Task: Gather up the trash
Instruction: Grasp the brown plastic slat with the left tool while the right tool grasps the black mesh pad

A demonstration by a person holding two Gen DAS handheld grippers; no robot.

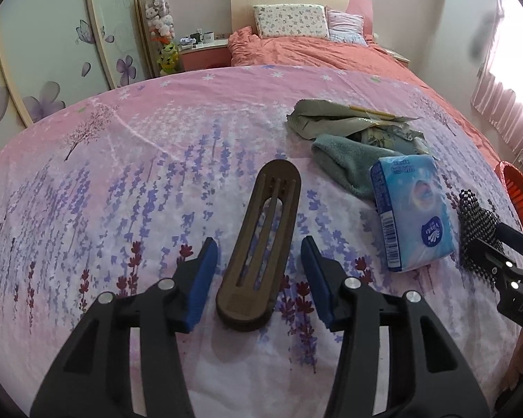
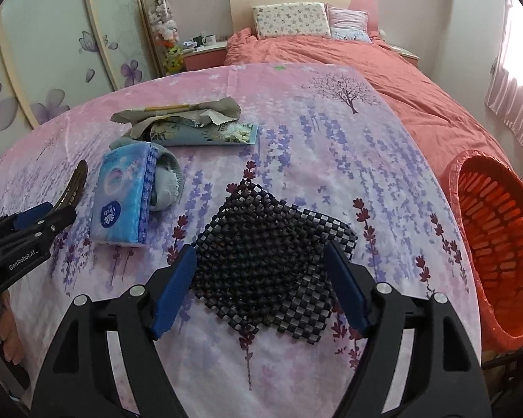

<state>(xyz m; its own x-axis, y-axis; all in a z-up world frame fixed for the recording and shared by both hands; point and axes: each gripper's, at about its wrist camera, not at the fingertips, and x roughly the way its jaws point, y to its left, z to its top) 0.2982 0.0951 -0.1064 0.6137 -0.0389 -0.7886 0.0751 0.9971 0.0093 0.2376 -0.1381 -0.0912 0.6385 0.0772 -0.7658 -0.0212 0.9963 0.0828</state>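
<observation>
Right gripper tilted down over the sheet, jaws wide apart, straddling the beaded mat without gripping it. Left gripper likewise angled down, released, pads clear of the brown comb between them. Wrappers beyond tissue pack; red basket at right.

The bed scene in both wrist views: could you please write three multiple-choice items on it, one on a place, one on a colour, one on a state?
1. What lies between the left gripper's fingers?
A. tissue pack
B. brown slotted piece
C. towel

2. What colour is the basket?
A. orange-red
B. green
C. white

3. How is the right gripper?
A. shut on the mat
B. shut, empty
C. open over the mat

Answers: 1 B, the brown slotted piece sits there untouched; 2 A, orange-red slatted wall; 3 C, its fingers flank the black beaded mat unpressed.
</observation>
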